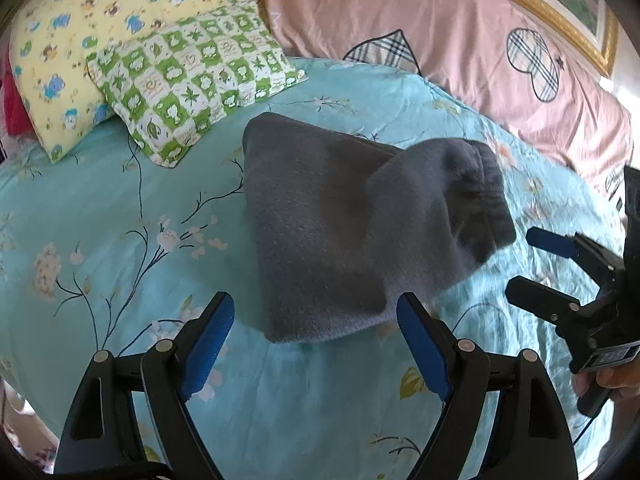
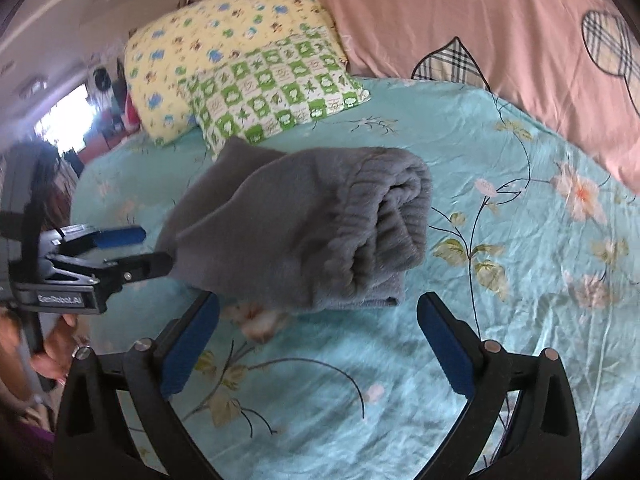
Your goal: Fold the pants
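Currently the grey pants (image 1: pixel 352 232) lie folded into a compact bundle on the turquoise floral bedsheet (image 1: pixel 120 208), which serves as the reference surface. The ribbed elastic waistband (image 2: pixel 384 216) forms the thick rolled end of the bundle and rests on top of the flatter layers beneath it. The left gripper (image 1: pixel 316 344) sits just short of the near edge of the pants, jaws spread wide with nothing between the blue pads (image 1: pixel 208 348), not touching the fabric. The right gripper (image 2: pixel 320 344) is likewise released, its jaws apart and empty, positioned near the waistband end of the pants. Beyond the pants, at the far side of the bedsheet, a green checked pillow (image 1: pixel 192 76) leans on a yellow cartoon-print pillow (image 1: pixel 80 32). A pink duvet (image 1: pixel 420 12) with plaid patches lies along the bedsheet's far edge, beside both pillows.
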Available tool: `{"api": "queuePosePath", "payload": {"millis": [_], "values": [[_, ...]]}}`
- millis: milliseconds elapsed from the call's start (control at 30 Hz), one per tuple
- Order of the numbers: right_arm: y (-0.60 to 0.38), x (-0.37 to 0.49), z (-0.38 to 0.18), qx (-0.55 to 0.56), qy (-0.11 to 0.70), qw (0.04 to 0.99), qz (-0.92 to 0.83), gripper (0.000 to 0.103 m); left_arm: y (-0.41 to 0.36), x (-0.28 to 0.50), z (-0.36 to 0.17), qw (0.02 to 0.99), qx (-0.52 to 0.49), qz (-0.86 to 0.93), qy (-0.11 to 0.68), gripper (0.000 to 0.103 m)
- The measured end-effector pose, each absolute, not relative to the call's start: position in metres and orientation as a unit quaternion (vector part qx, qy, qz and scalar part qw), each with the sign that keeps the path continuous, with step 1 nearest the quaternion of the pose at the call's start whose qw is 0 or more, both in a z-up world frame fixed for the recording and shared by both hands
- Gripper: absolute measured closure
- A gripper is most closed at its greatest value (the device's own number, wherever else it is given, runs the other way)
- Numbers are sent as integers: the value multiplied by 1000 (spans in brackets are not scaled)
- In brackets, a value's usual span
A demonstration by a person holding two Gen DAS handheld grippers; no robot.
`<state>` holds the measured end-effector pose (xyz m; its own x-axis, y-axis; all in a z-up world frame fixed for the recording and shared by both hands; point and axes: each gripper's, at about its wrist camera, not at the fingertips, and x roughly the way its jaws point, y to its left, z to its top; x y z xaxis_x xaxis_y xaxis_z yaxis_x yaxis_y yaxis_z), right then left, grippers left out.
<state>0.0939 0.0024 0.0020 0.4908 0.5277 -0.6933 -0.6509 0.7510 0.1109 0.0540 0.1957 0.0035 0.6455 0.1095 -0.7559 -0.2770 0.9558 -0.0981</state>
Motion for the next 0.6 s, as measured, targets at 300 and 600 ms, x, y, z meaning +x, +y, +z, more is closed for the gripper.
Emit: {"api": "queuePosePath", "payload": {"millis": [300,600], "values": [[7,85,-6,-103,370,860,336,4,188,46,-4,900,-85,114,412,19],[7,79,-10,-120,354,871,319,4,181,37,-8,900,-66,125,412,19]]}}
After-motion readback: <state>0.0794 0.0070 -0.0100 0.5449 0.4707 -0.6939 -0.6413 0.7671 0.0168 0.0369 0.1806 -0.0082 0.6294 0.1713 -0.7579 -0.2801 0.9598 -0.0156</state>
